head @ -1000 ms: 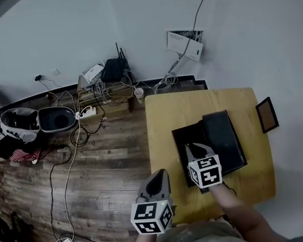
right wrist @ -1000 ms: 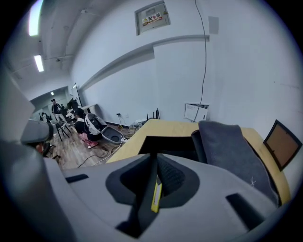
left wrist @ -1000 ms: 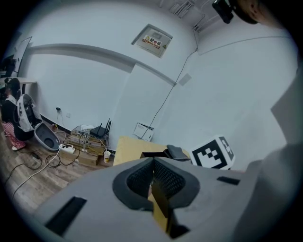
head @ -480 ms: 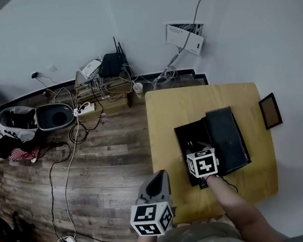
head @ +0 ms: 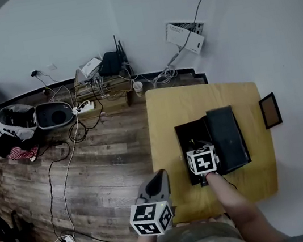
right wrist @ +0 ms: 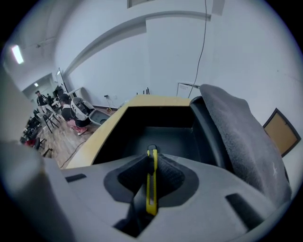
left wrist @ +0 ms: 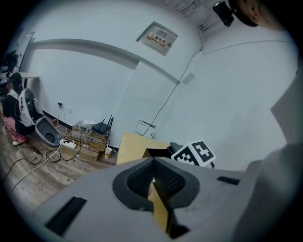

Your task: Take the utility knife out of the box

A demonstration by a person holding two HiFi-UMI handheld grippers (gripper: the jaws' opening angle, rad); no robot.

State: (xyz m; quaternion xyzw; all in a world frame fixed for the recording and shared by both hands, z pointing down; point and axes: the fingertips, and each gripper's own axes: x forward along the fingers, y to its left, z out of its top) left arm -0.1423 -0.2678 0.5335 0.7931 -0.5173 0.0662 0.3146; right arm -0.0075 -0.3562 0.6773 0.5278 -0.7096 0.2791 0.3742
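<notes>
An open black box (head: 189, 134) lies on the yellow table (head: 194, 102), its lid (head: 227, 136) folded out to the right. My right gripper (head: 198, 149) points down into the box. In the right gripper view its jaws have just been closing and the pads now press on the yellow utility knife (right wrist: 151, 184), which stands on edge between them over the box's dark floor (right wrist: 161, 134). My left gripper (head: 159, 175) hangs off the table's near left corner, jaws shut and empty; its pads (left wrist: 142, 177) meet in the left gripper view.
A small framed picture (head: 269, 110) lies at the table's right edge. Left of the table is wooden floor with cables (head: 66, 160), a power strip (head: 84, 107), a router (head: 111, 67), a paper cup (head: 137, 86) and bags (head: 16, 120).
My right gripper has dropped from above the box down into it, and its jaws are no longer seen past the marker cube. The left gripper has stayed put.
</notes>
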